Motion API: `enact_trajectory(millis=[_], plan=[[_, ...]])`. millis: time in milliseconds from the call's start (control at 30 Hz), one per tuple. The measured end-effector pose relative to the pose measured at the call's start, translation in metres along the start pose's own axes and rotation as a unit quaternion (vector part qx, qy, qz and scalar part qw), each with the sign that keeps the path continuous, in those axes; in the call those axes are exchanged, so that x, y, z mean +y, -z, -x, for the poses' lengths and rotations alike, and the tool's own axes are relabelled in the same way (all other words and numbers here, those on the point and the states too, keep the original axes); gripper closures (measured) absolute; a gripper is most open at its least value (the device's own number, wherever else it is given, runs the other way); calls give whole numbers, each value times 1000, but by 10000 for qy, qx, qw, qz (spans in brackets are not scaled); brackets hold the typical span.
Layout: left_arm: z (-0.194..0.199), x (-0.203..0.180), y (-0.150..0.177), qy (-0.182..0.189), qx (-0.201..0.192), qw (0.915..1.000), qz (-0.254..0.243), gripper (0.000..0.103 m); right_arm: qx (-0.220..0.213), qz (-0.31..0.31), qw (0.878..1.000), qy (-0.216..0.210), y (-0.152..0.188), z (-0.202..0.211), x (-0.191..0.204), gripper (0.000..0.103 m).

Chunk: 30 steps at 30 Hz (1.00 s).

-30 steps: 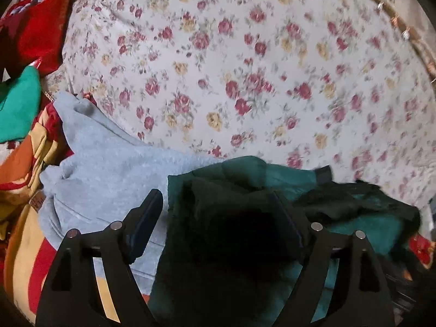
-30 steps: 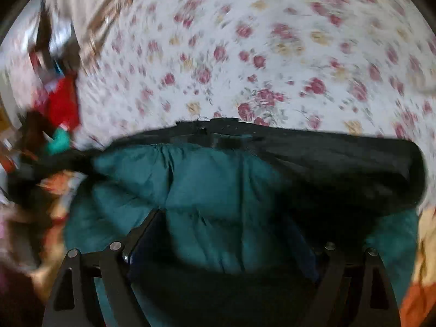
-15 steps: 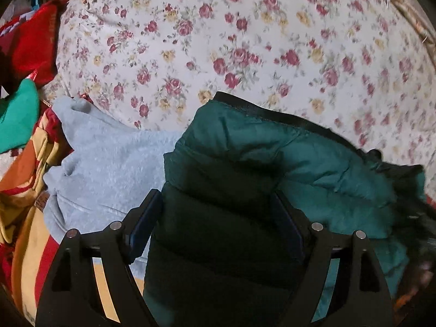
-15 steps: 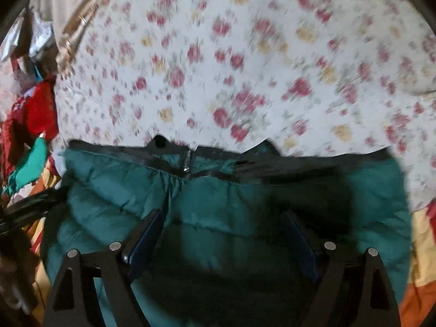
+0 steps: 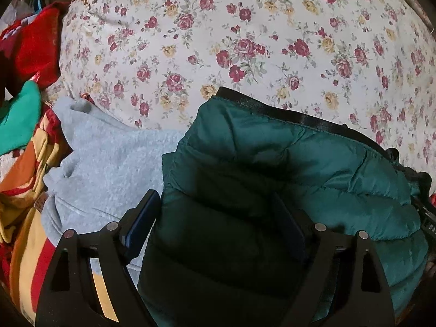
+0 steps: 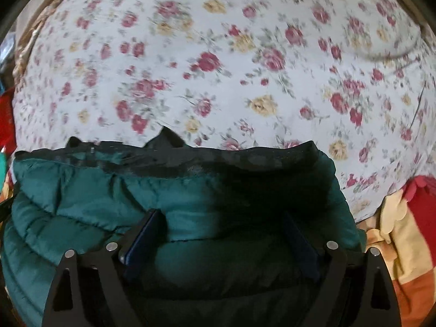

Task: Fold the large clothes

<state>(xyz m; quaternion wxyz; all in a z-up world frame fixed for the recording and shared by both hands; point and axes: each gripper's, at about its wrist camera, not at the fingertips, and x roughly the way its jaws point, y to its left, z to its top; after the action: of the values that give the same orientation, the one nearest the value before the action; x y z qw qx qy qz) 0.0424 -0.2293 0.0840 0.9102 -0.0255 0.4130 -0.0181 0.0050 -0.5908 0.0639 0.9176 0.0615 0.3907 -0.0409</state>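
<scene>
**Inspector A:** The green puffer jacket (image 5: 286, 169) is found bunched on the floral sheet (image 5: 218, 41), its black-trimmed edge forward. Padding is seen wedged between the spread fingers of the left gripper (image 5: 215, 218) and of the right gripper (image 6: 218, 234); whether it is truly clamped cannot be told.

**Inspector B:** Risks noted?

**Inspector A:** Slippery quilting may be lost from either grip, so the fold would be skewed. The grey sweatshirt (image 5: 109, 163), touching the jacket's left side, could be dragged along.

**Inspector B:** Surface and room?

**Inspector A:** A soft sheeted surface, crowded at its edges by red, green and orange-striped textiles.
</scene>
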Motion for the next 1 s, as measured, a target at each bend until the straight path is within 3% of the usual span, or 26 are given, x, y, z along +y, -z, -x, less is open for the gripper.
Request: enact_trajectory(millis=[167, 333, 433, 767, 1000], plan=[[3, -2, 3, -84, 14, 9999, -83, 18, 81, 2, 10000, -16, -2, 6, 1, 13], [18, 8, 8, -46, 154, 9999, 1, 18, -144, -45, 9997, -213, 9, 53, -1, 13], [36, 10, 15, -85, 143, 9999, -23, 18, 58, -51, 9996, -261, 23, 73, -3, 13], [124, 18, 62, -295, -84, 9992, -253, 18, 559, -880, 9919, -724, 74, 121, -19, 14], [160, 8, 68, -346, -509, 9966, -539, 18, 607, -614, 9942, -641, 85, 147, -13, 14]])
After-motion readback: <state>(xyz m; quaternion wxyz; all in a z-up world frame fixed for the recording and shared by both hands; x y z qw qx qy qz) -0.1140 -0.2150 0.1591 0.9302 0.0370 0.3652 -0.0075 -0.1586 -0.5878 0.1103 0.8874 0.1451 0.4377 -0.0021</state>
